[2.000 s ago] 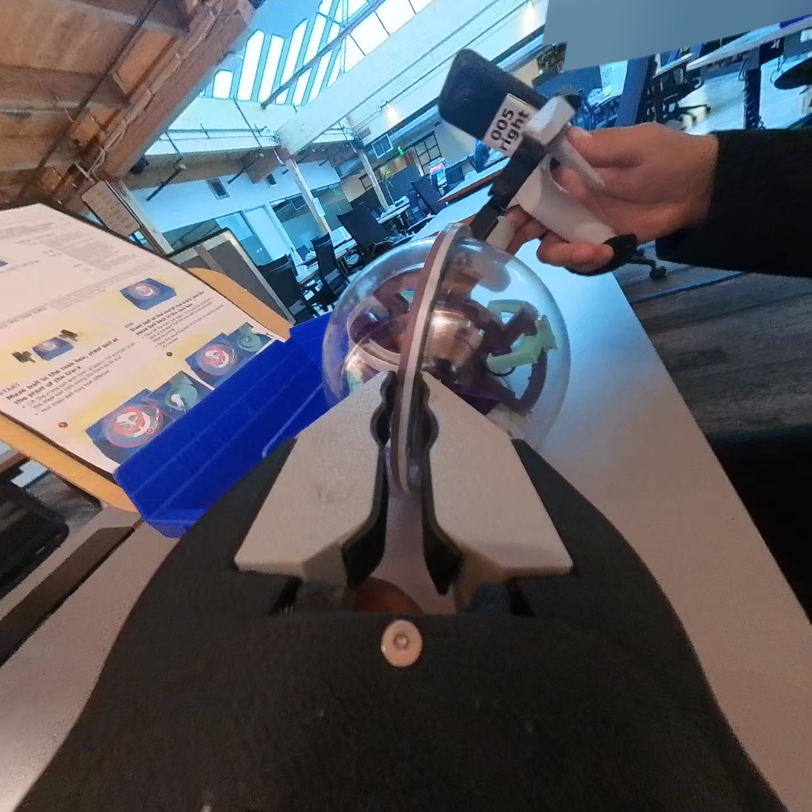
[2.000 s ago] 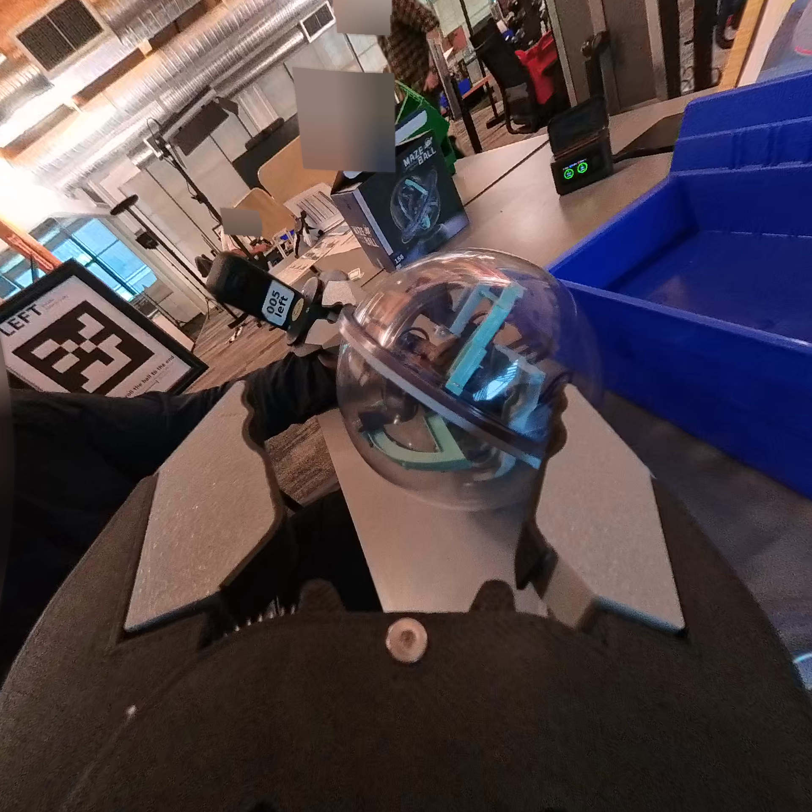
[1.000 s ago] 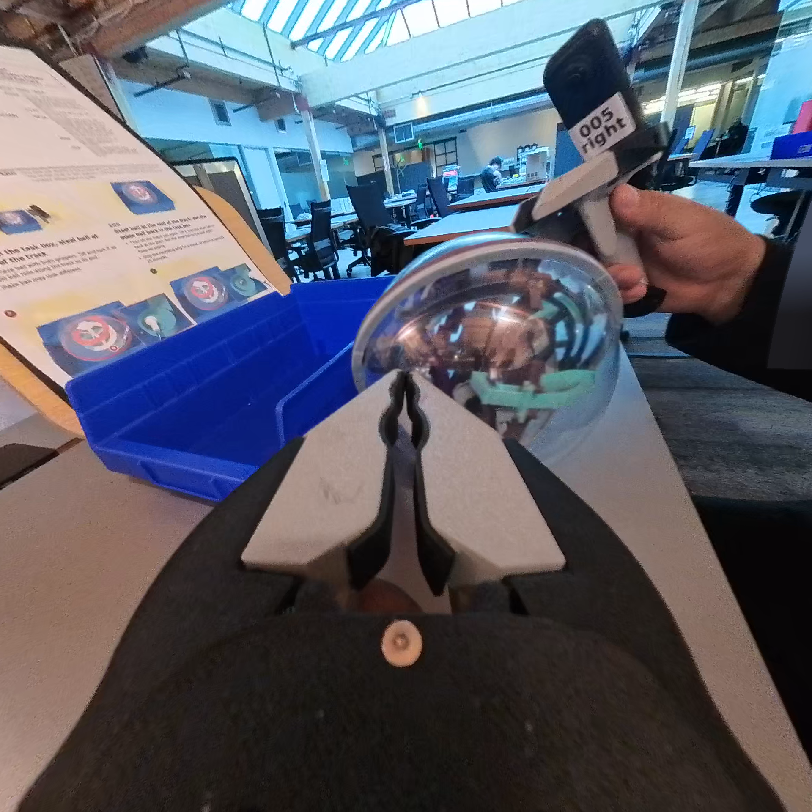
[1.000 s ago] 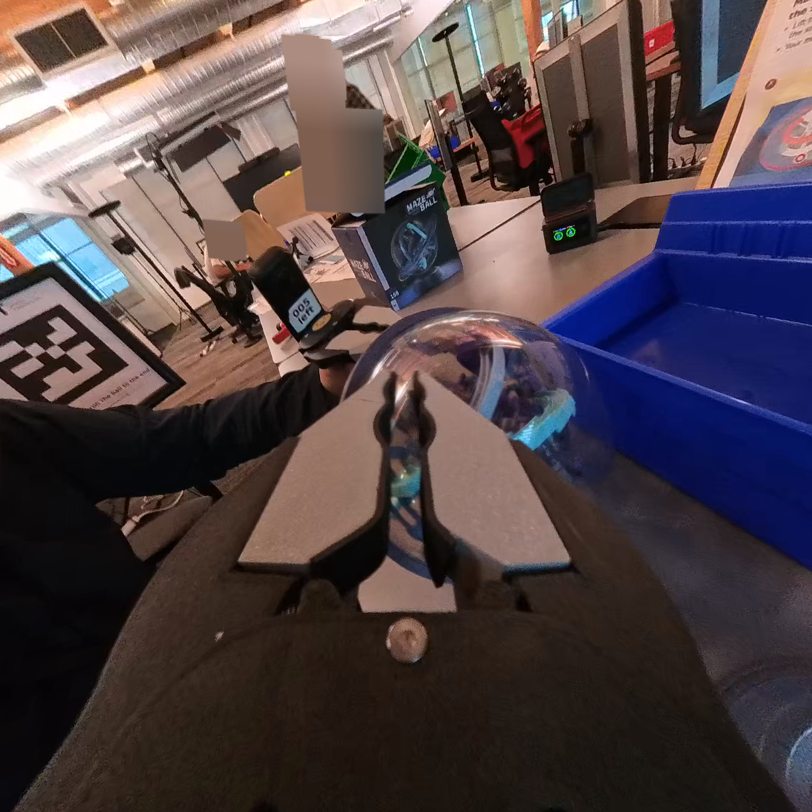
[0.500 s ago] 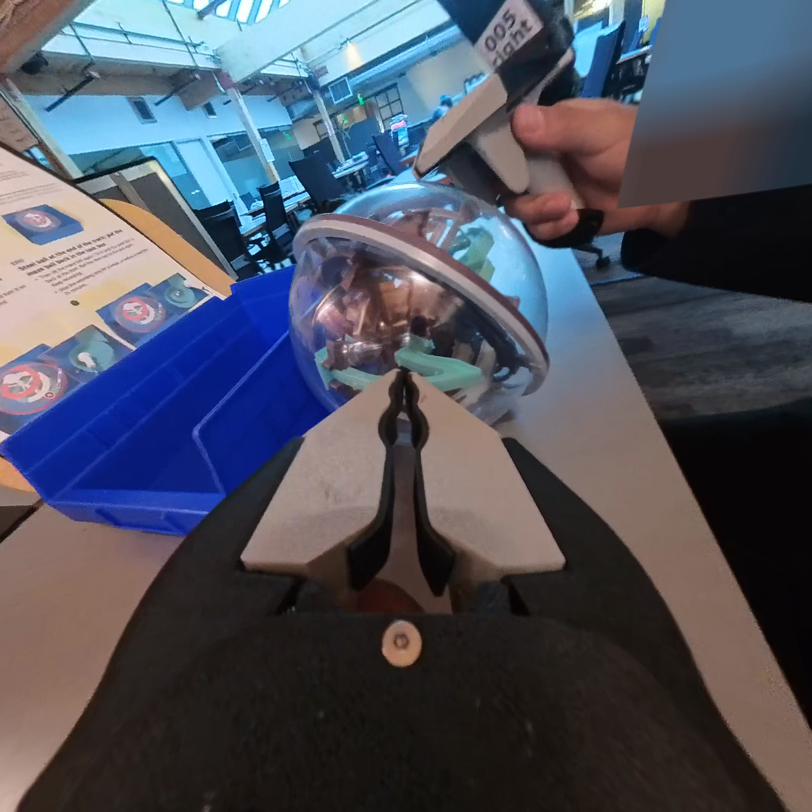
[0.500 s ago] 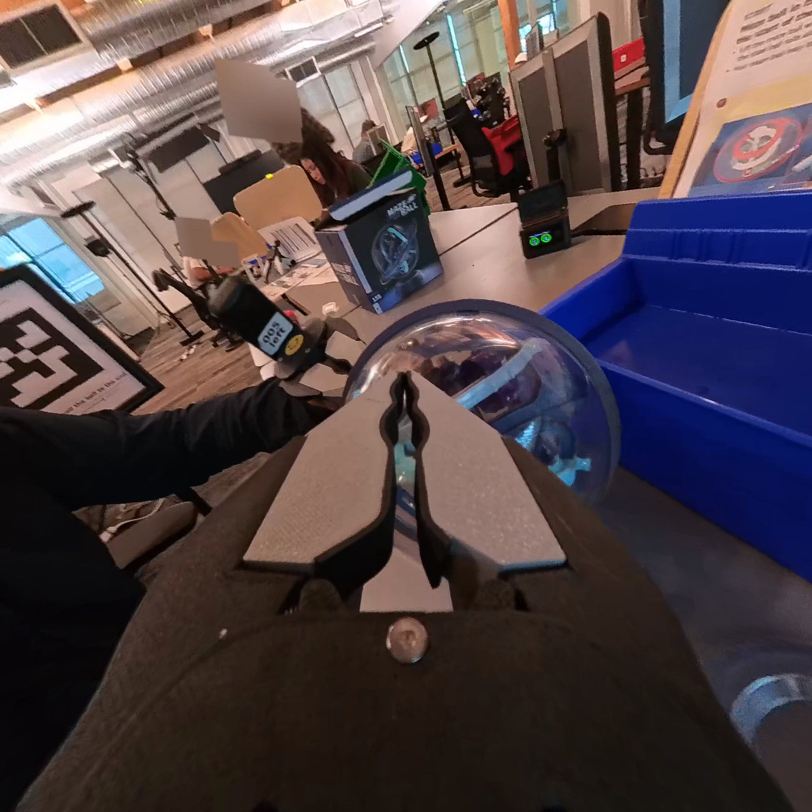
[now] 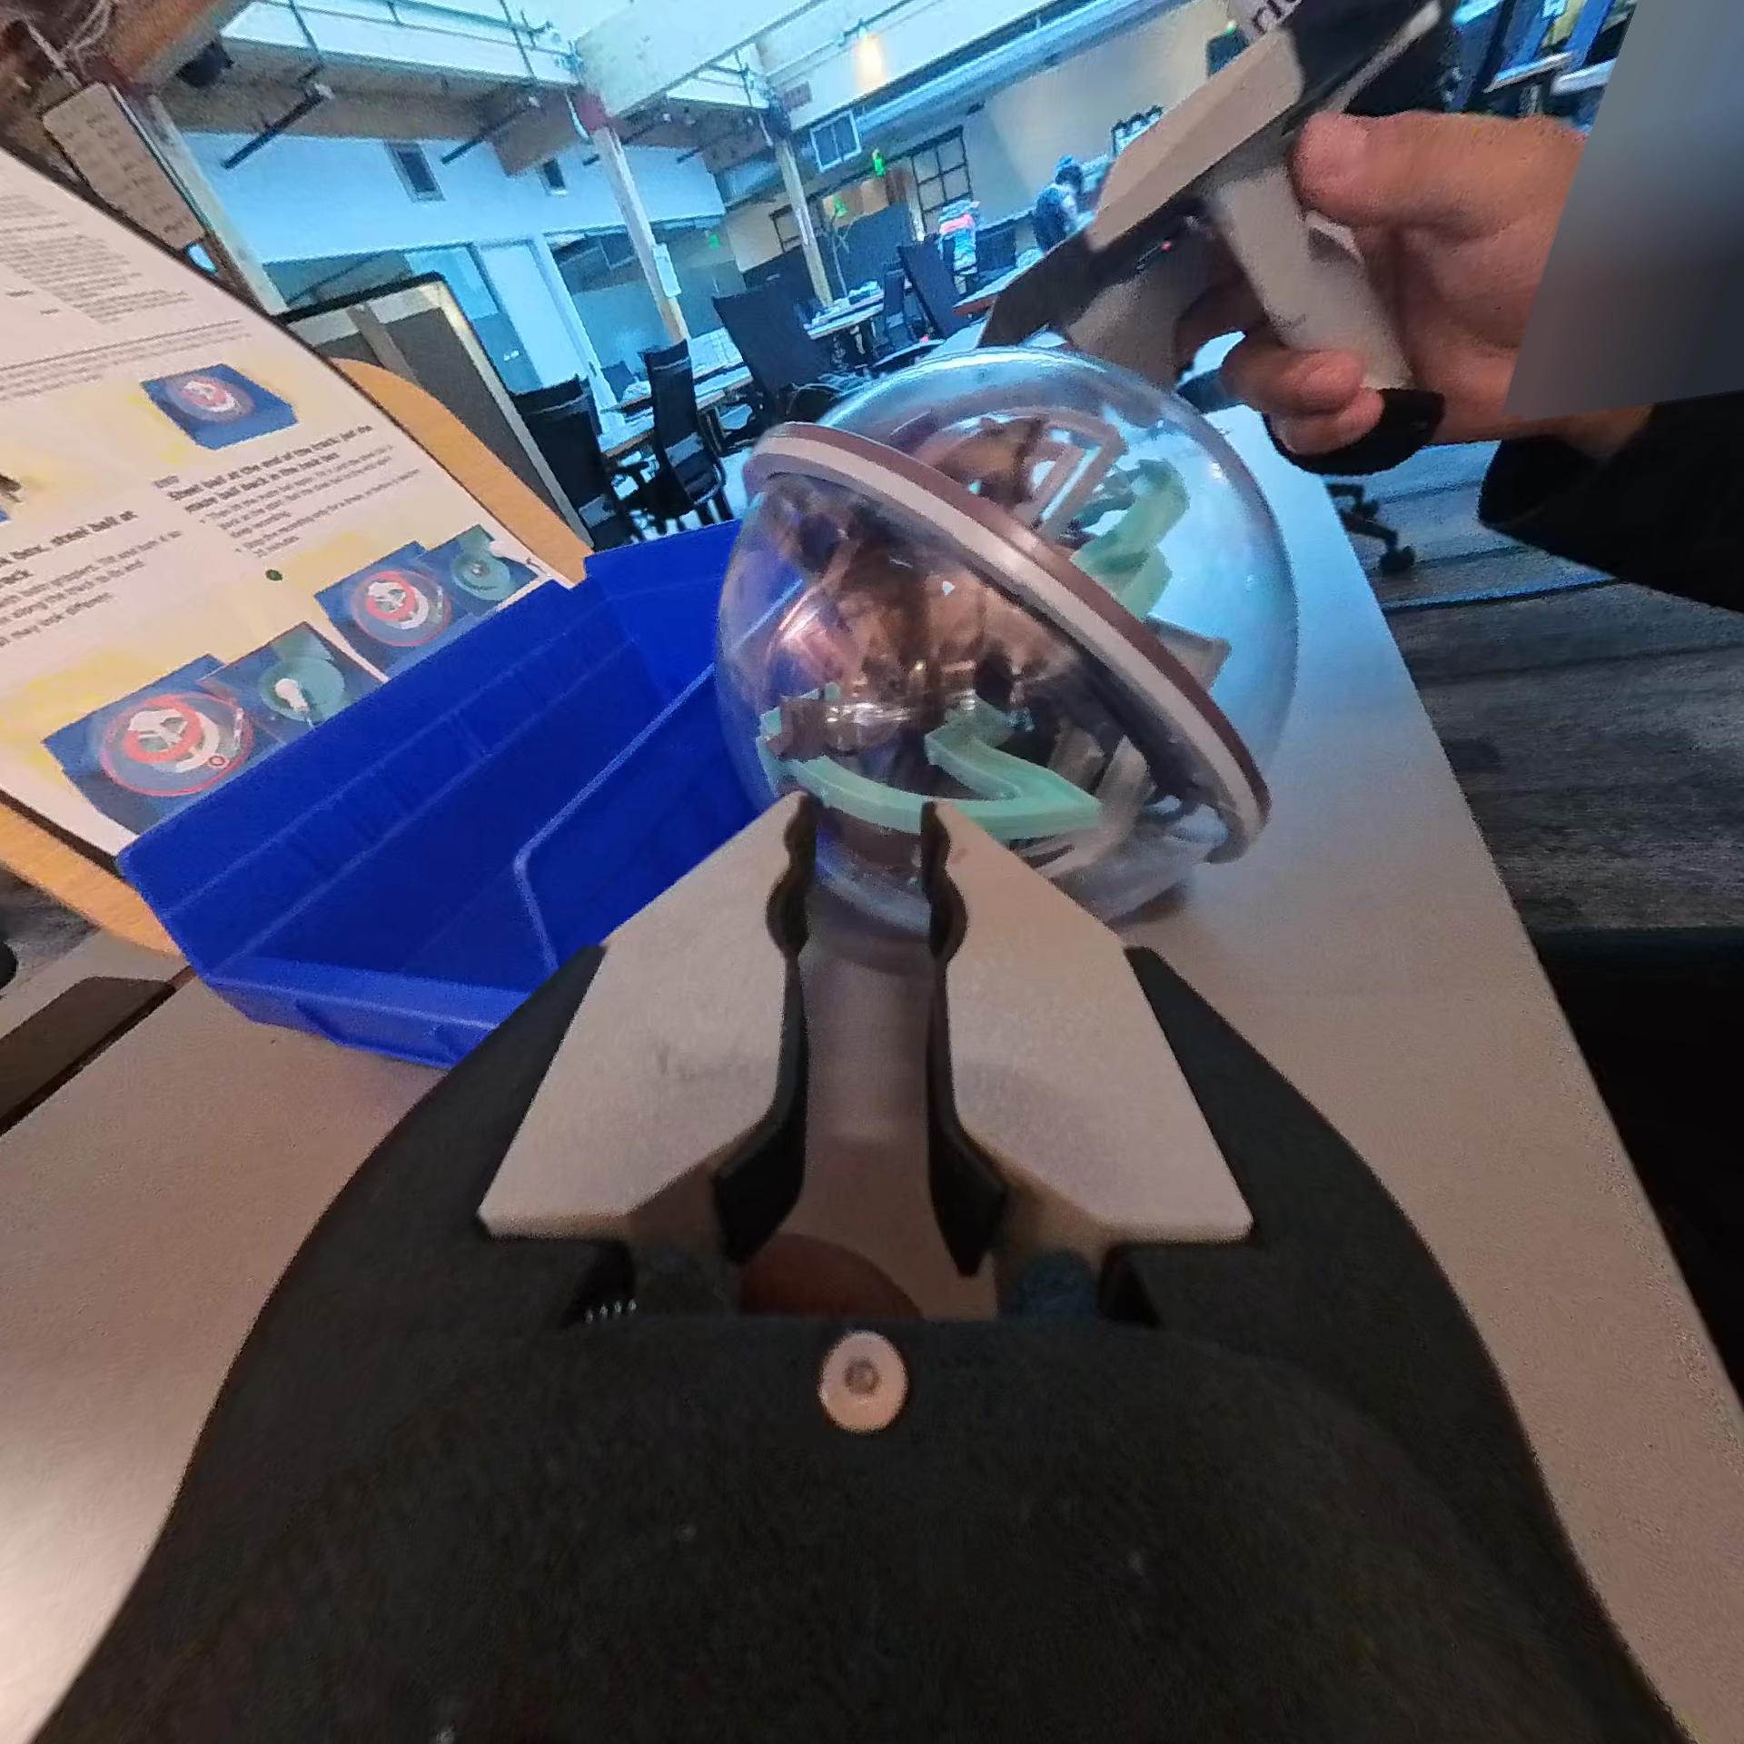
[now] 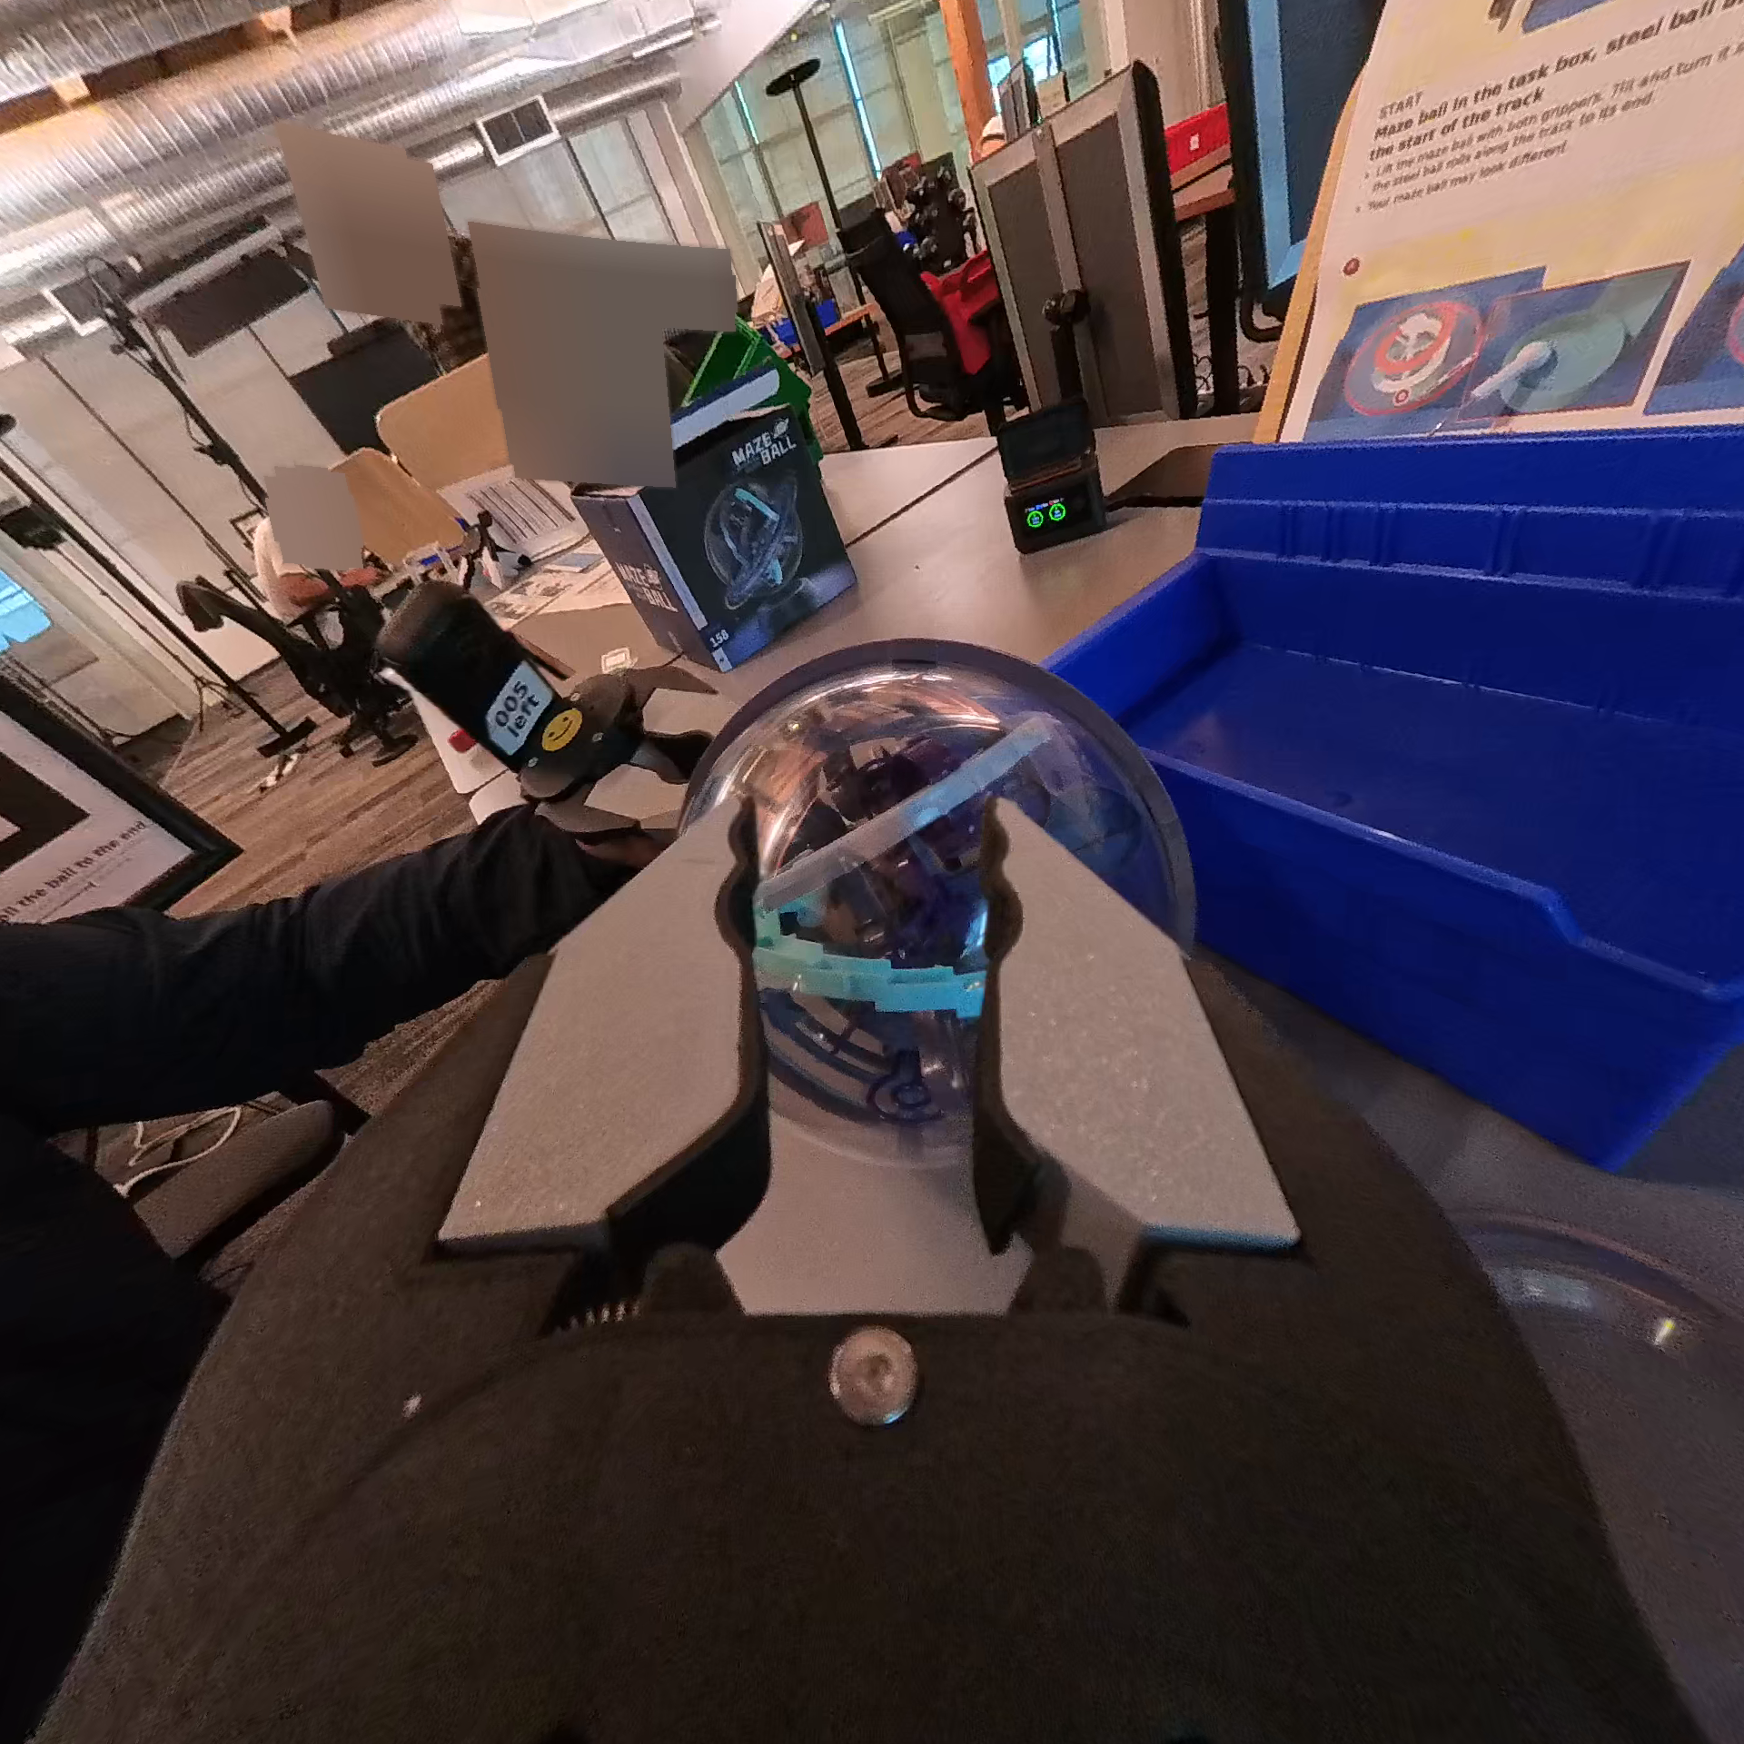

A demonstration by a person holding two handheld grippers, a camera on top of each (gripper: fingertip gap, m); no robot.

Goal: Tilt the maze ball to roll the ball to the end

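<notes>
The maze ball [image 7: 1000,623], a clear sphere with teal and purple tracks and a pale rim tilted diagonally, rests on the grey table [image 7: 1321,1085] next to the blue bin. My left gripper [image 7: 863,821] is slightly open, its tips at the sphere's lower near side, off the rim. My right gripper [image 8: 868,821] is open with the sphere [image 8: 944,849] showing in the gap between its fingers. Each gripper also shows in the other view, the right one [image 7: 1180,236] behind the ball, the left one [image 8: 566,746] to its left. I cannot pick out the small steel ball inside.
A blue bin [image 7: 425,849] [image 8: 1416,755] stands beside the ball, with an instruction board [image 7: 189,472] leaning behind it. A maze ball box [image 8: 736,557] and a small black device [image 8: 1052,500] sit farther back. The table's edge [image 7: 1416,944] runs close on the ball's other side.
Both grippers were shut on the ball's rim, turning it in the air. Now both have opened and the ball sits on the table.
</notes>
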